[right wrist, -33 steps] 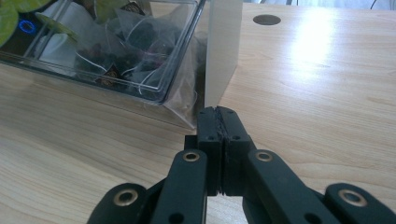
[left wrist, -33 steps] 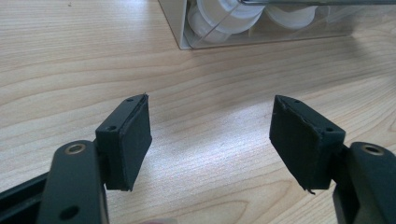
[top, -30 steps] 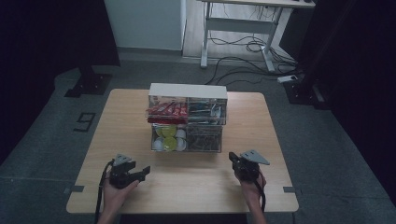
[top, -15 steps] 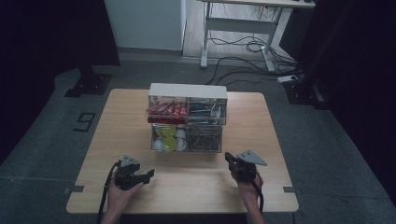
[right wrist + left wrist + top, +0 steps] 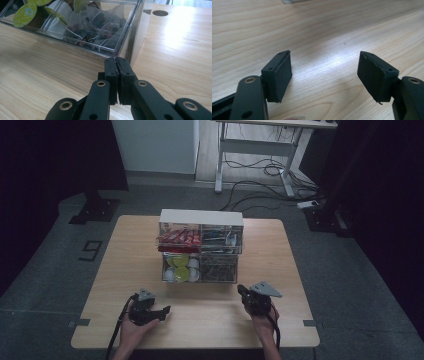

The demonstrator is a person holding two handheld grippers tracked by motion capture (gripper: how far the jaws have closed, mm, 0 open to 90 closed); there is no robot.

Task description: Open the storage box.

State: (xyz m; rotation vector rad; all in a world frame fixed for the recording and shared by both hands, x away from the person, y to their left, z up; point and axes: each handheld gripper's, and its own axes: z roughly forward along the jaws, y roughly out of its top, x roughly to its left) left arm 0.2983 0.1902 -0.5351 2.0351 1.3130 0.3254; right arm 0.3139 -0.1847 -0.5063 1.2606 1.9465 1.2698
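A pale wooden table fills mid-frame on grey floor marked "9" at left (desk legs and cables at top). The clear organizer sits centre. Left gripper spread, empty; right gripper pressed together.

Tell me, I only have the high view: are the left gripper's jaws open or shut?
Observer: The left gripper is open, jaws wide apart over bare wooden table.
Operator: And the right one?
Observer: The right gripper is shut, jaws pressed together, holding nothing.
Operator: What is it aimed at?
Observer: The clear plastic drawer organiser, at the lower compartment of tea bags.
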